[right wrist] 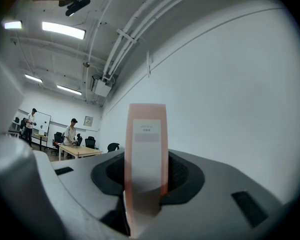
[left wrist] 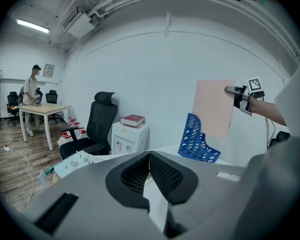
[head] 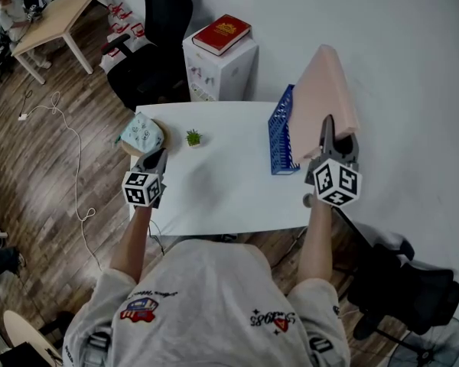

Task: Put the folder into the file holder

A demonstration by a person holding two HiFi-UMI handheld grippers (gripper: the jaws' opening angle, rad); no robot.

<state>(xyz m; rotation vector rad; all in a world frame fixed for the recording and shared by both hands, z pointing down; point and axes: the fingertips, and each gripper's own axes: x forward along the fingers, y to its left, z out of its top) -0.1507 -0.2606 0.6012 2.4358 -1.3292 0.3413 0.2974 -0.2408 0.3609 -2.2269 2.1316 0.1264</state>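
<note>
A pink folder (head: 321,98) stands upright over the table's right end, with my right gripper (head: 329,132) shut on its near edge. In the right gripper view its labelled spine (right wrist: 146,149) runs up between the jaws. The blue perforated file holder (head: 281,140) stands on the white table (head: 222,182), just left of the folder. From the left gripper view the folder (left wrist: 214,109) hangs behind the holder (left wrist: 197,141), its lower edge level with the holder's tall end. Touching or apart, I cannot tell. My left gripper (head: 157,160) hovers shut and empty over the table's left end.
A small green plant (head: 193,137) and a patterned cloth on a round stand (head: 143,134) sit at the table's far left. Behind the table are a white cabinet (head: 222,71) bearing a red book (head: 222,34) and a black office chair (head: 157,44). Another black chair (head: 402,281) stands near right.
</note>
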